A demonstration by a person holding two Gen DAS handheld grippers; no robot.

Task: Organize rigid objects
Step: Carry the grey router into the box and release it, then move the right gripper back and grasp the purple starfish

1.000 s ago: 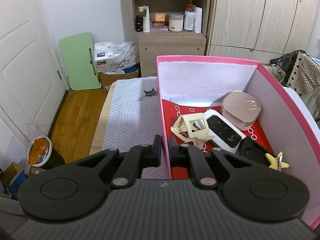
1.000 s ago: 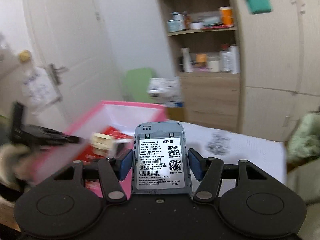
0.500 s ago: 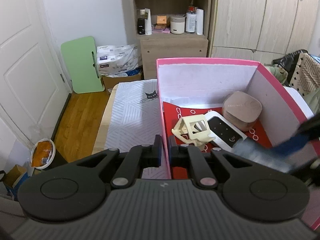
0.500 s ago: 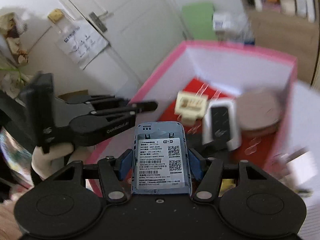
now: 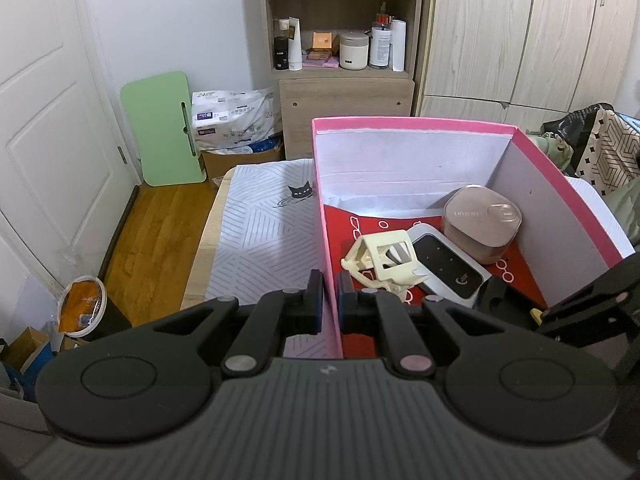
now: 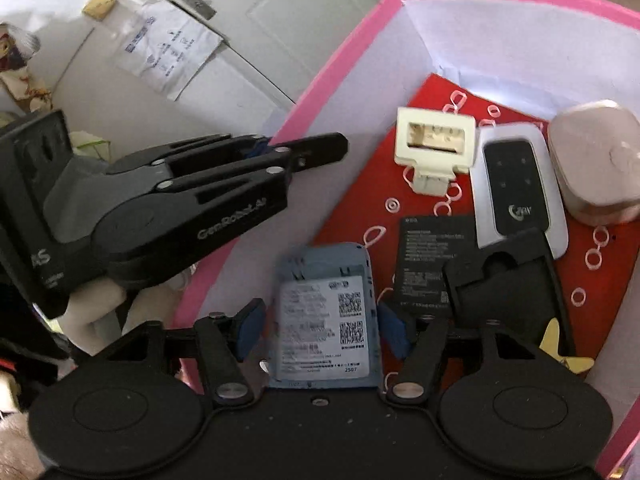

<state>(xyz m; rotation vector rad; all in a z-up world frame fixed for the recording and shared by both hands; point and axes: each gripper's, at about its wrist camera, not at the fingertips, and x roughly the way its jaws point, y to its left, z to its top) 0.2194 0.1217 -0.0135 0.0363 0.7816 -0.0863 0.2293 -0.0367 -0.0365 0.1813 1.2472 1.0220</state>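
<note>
Left gripper [image 5: 330,298] clamped on the pink box [image 5: 412,123] wall; right gripper [image 6: 318,330] jaws just spread, pads clear of the blue-grey router [image 6: 326,312] against the box's near-left wall, inside

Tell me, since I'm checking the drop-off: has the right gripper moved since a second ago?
Yes. The right gripper has swung from facing the shelves to down over the pink box. Its jaws have just been opening, with the grey labelled device loose between them.
</note>
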